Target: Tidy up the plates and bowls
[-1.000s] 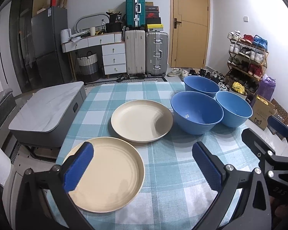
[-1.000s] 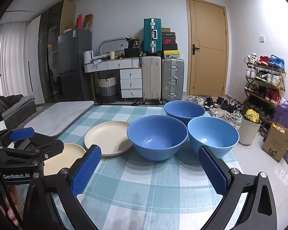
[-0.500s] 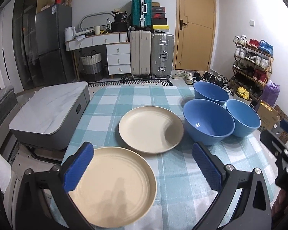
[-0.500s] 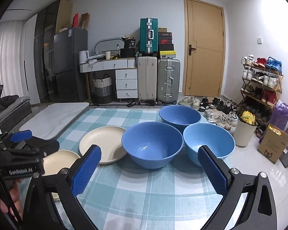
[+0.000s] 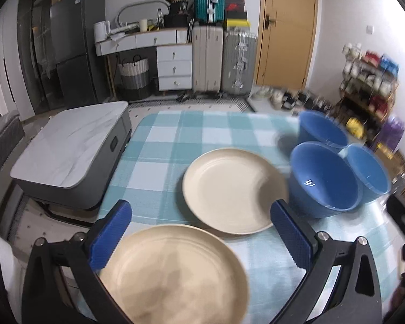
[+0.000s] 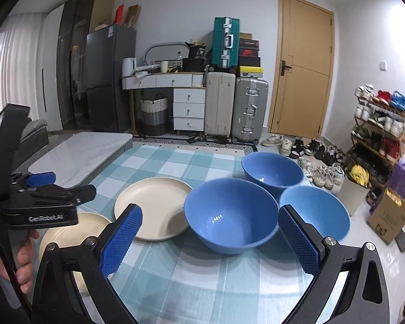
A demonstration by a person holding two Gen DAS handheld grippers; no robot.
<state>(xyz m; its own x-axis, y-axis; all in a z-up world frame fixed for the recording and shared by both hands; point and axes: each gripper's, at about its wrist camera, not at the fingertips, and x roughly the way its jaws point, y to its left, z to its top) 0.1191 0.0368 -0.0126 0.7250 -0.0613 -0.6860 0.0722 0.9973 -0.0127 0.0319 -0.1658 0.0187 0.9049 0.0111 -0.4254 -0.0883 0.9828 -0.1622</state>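
Step in hand, my guess: getting ready to pick up first plate; nothing stacked yet.

Left gripper [image 5: 201,230] spread wide, empty, over near plate [image 5: 172,275]. Far plate [image 5: 233,189] just behind near plate, apart, both on counter [image 5: 191,132].

Three blue bowls [image 6: 230,222] right of far plate, bunched close.

Right gripper [image 6: 210,239] spread wide, empty, facing front bowl.

Next: left gripper needs plate rim between fingers, then squeeze.

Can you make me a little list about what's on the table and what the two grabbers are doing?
plates: two cream ones, near plate and far plate
bowls: three blue, front bowl, back bowl, right bowl
table cover: checked tablecloth
left gripper: open, above the near plate
right gripper: open, facing the front bowl, holding nothing
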